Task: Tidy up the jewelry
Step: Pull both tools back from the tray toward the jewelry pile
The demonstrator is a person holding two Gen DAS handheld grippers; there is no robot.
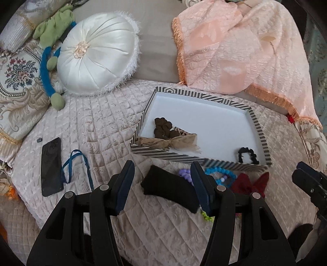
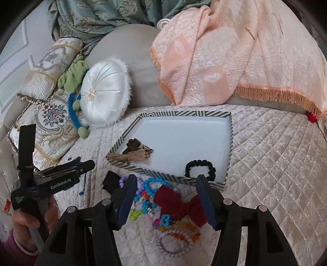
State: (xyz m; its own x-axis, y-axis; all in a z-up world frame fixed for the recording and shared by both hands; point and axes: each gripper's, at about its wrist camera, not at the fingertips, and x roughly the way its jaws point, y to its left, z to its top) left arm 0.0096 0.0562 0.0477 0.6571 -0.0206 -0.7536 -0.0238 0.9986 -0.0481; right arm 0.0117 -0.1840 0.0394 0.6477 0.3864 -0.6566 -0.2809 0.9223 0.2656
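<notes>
Both grippers are wide open and hold nothing, the left gripper [image 1: 162, 184] with the black pouch [image 1: 169, 189] between its fingers, the right gripper [image 2: 167, 196] around the red bow [image 2: 179, 205], so close slowly, then lift into the box [image 2: 228, 143] ahead.

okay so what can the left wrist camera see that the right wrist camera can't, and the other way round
Only the left wrist view shows the black phone and the blue strap lying beside it on the quilt.

Only the right wrist view shows the striped hair tie nearest the camera, the green curtain and the hand holding the left tongs.

Both show the striped box with the black scrunchie and brown bow inside, the dark red bow, the white round cushion and the peach throw.
</notes>
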